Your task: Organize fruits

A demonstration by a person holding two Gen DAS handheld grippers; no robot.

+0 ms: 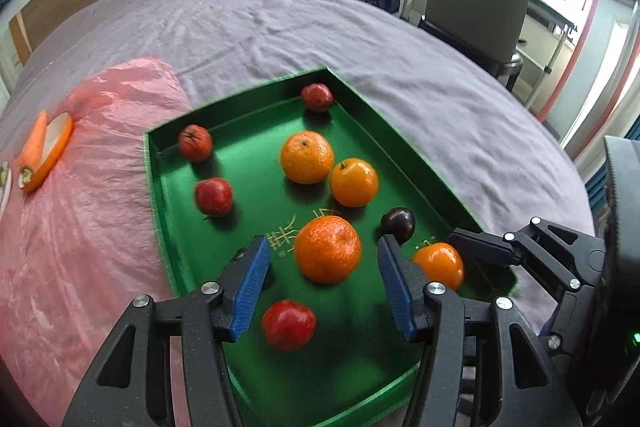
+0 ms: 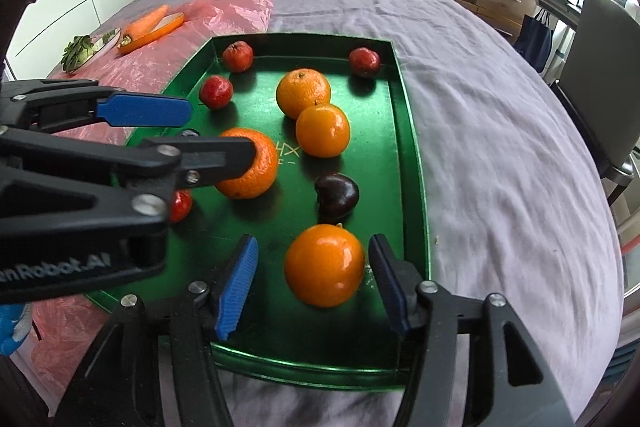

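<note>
Nearest, left hand-held gripper spread around a rough-skinned mandarin without pressing it, a red fruit just below; right hand-held gripper wide open about a smooth orange, pads clear of it. Farther in the green tray on the bed: a dark plum, 2 touching oranges, 3 small red fruits. Beyond, on pink plastic sheet, a carrot on an orange dish.

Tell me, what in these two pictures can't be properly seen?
- Red fruit, right wrist view: mostly hidden behind the left gripper.
- Rough orange, same view: its left side covered by that gripper's fingers.
- Gold lettering on the green tray, left wrist view: partly covered by fruit, unreadable.
- Leafy vegetable: too small to identify.
</note>
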